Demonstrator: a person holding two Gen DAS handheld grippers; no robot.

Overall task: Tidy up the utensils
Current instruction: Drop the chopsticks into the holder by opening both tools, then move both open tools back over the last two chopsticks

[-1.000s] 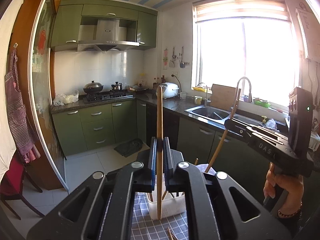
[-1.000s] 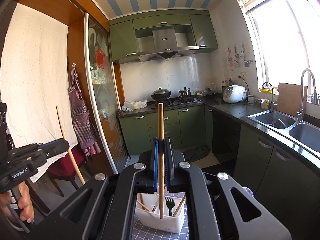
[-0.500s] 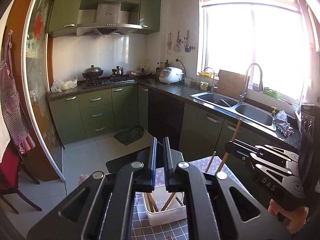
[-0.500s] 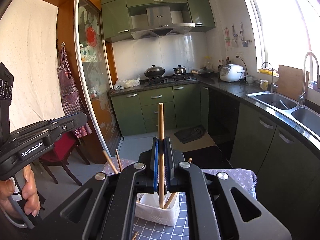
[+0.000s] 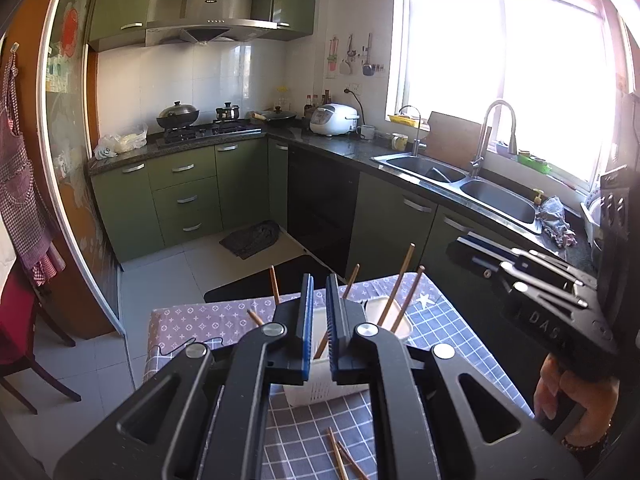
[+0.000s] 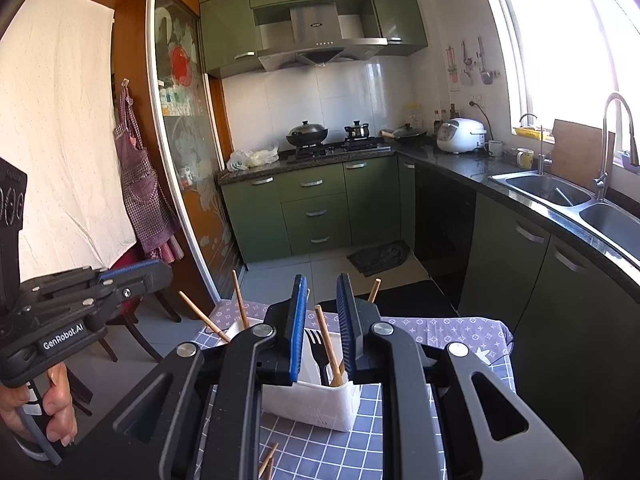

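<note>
- White utensil holder (image 6: 310, 400) sits mid-table, chopsticks (image 6: 327, 344) and a black fork (image 6: 316, 346) sticking up and fanning outward, crowding any approach from above.
- Loose chopsticks (image 5: 344, 458) lie on checked tablecloth (image 5: 452, 336) in front of holder; cloth to the right is bare.
- Green cabinets (image 5: 400, 216) w/ sink (image 5: 496, 200) close off the right side; floor (image 5: 160, 280) beyond table's far edge is open.
</note>
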